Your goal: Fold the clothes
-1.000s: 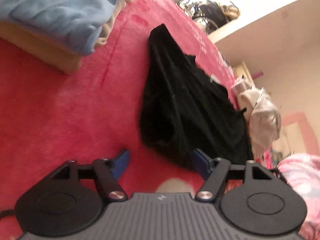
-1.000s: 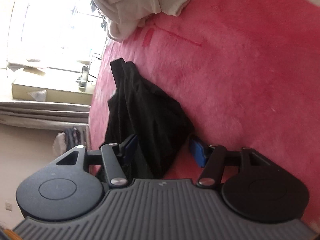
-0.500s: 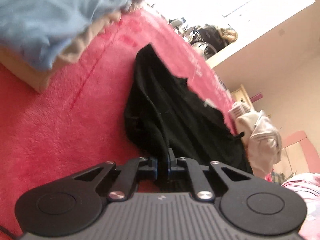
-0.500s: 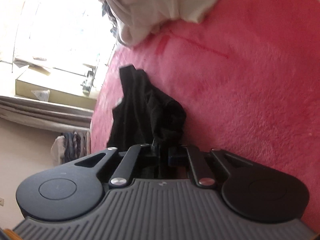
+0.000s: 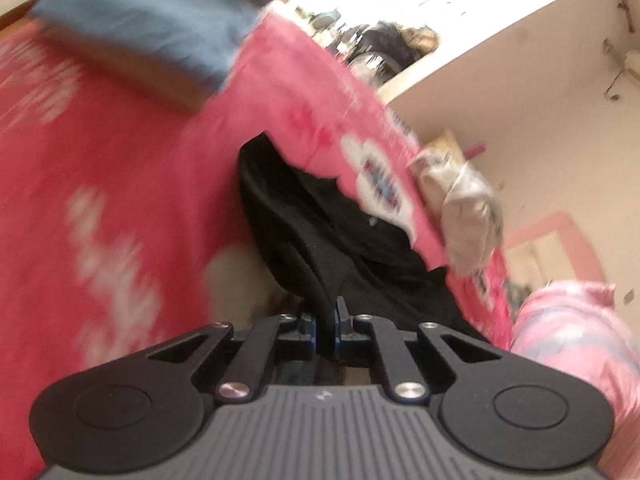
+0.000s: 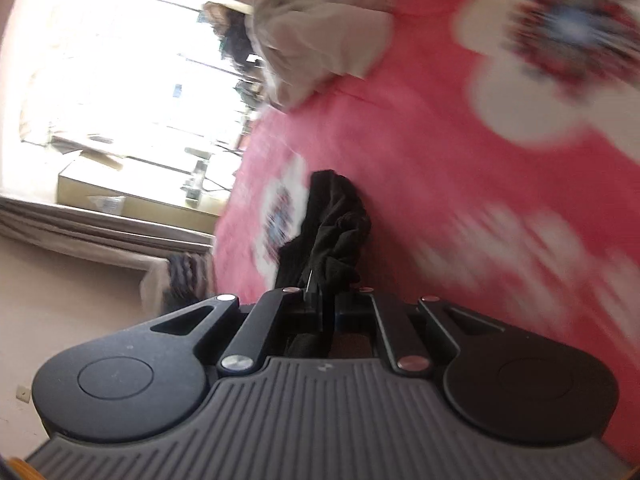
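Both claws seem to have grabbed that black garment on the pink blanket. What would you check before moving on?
1. Left gripper pinching the black garment: ok.
2. Right gripper pinching it too: ok.
3. Each grip on a matching corner: cannot tell, fabric is bunched.
4. Garment hanging flat between the grippers: not ok, it looks crumpled.
5. Beige clothes pile apart from the garment: ok.
6. Bare pink blanket for laying it down: ok.

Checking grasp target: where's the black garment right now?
Both wrist views: the black garment sits mid-frame on the pink blanket, pinched by the left tongs and right tongs.
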